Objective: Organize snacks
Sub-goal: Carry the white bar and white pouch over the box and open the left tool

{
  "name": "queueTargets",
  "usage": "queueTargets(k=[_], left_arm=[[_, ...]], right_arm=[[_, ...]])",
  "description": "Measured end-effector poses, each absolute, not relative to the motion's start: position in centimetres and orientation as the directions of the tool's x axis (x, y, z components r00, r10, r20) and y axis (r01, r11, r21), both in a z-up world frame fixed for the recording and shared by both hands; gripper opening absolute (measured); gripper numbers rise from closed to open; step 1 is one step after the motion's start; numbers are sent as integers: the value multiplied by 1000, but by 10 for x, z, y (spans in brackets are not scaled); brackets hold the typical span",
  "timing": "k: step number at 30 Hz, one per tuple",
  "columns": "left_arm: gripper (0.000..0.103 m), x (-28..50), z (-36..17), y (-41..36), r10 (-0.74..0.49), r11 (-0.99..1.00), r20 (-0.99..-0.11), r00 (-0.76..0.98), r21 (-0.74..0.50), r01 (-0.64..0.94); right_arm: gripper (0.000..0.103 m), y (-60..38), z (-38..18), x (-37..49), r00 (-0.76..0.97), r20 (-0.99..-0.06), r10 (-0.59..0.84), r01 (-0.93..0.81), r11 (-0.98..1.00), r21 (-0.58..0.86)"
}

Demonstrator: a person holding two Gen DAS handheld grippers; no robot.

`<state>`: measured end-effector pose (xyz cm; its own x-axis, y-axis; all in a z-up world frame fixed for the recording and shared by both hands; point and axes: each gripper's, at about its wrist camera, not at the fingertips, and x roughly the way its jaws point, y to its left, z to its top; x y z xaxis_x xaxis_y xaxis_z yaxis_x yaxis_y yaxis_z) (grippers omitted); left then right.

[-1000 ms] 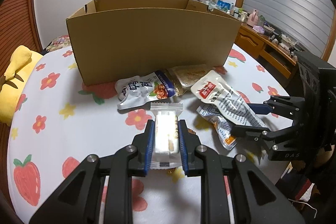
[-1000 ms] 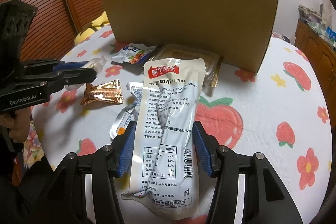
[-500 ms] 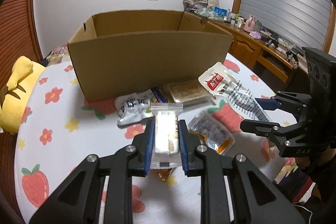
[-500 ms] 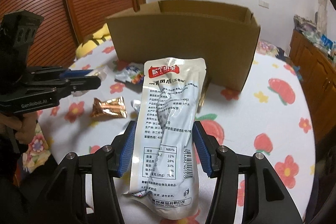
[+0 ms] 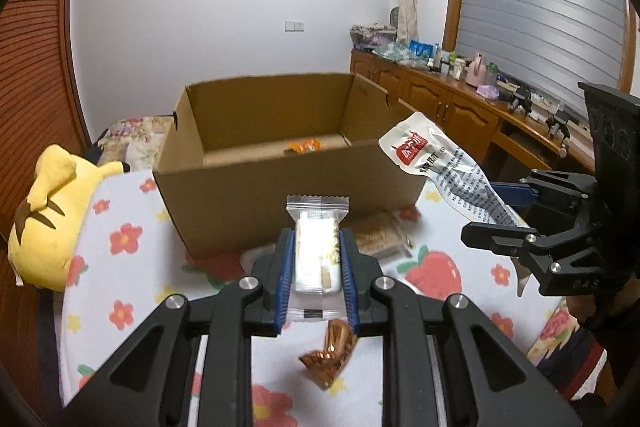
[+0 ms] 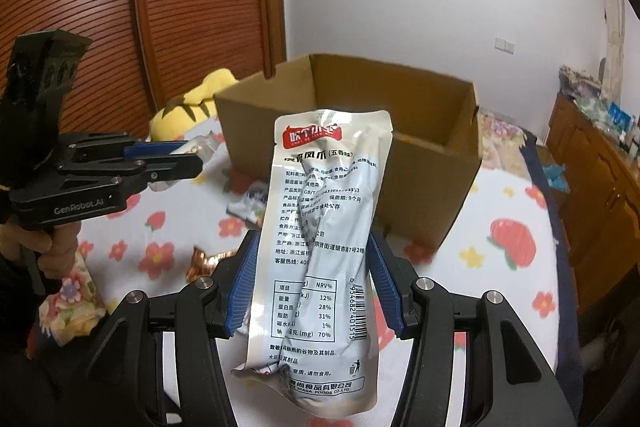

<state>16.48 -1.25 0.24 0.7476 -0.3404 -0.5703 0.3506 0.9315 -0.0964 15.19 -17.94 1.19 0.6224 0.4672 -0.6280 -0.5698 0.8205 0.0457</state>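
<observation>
Here, my left gripper [image 5: 316, 259] is clamped on a small clear-wrapped snack bar [image 5: 317, 251], its long axis running straight ahead along the fingers toward the cardboard box [image 5: 280, 203]. My right gripper [image 6: 312, 291] pinches a long silvery pouch [image 6: 320, 227] across its lower half, the pouch standing upright with its red label at the top and its length pointing at the box as well.

Both snacks hang in the air just short of the box's near wall, above the flowered tablecloth [image 5: 120, 267]. The box stands open-topped dead ahead of each claw, and one orange packet [image 5: 305, 145] already lies on its floor. From the left camera, the pouch's top reaches almost over the box's right-hand corner, so I judge the right hand slightly nearer the opening; the bar sits lower, level with the near wall, and would need lifting over the rim.

In front of the box, a brownish packet [image 5: 378, 237] rests against its wall, and a copper-foil sweet [image 5: 330, 353] lies below my left fingers. A yellow plush toy [image 5: 48, 211] lies to the box's left.
</observation>
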Motion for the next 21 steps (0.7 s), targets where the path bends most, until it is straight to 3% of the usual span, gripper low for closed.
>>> queueTargets(k=[21], left_arm=[[20, 258, 37, -9, -276, 949, -558, 782, -32, 312]], right_arm=[[55, -172, 50, 253, 645, -591, 484, -589, 808, 18]])
